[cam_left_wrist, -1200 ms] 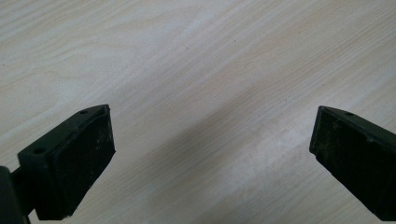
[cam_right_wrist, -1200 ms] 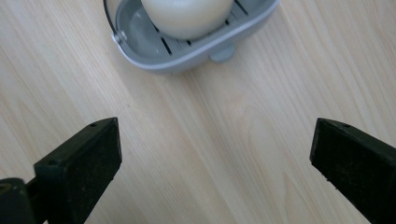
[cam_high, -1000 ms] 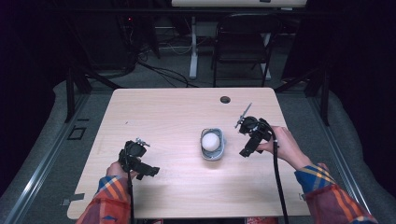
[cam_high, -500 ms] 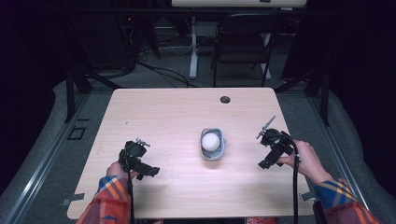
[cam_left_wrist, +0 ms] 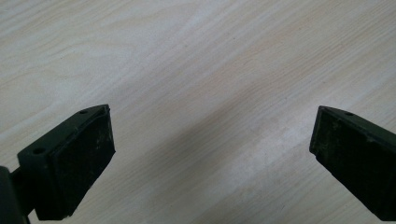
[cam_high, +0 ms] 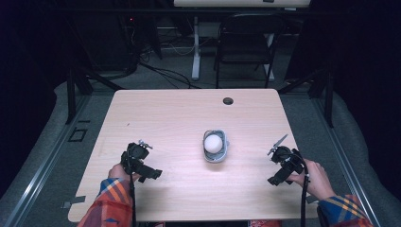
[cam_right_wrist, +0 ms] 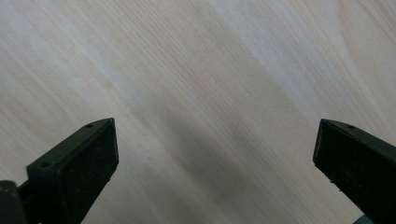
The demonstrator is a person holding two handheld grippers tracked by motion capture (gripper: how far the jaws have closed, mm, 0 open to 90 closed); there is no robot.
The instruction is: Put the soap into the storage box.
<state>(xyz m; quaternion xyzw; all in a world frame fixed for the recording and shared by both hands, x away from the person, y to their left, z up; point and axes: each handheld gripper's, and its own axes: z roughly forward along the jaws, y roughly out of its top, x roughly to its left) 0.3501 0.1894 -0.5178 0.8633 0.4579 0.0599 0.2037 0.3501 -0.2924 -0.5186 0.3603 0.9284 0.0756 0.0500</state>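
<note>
White ball seen seated in small grey metal cup, mid light wooden surface. Placement judged done. Left gripper held well left of cup, jaws spread wide, nothing gripped. Right gripper held well right of cup, jaws equally wide, empty, bare wood beneath. Nothing judged left beyond parking both grippers. Black grommet hole noted beyond cup.

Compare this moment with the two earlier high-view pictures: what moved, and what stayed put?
The right gripper moved away from the bowl, out toward the table's right edge and nearer the person. Its jaws are open and empty. The left gripper stayed at the near left, also open. The bowl with the white ball in it stayed mid-table.
</note>
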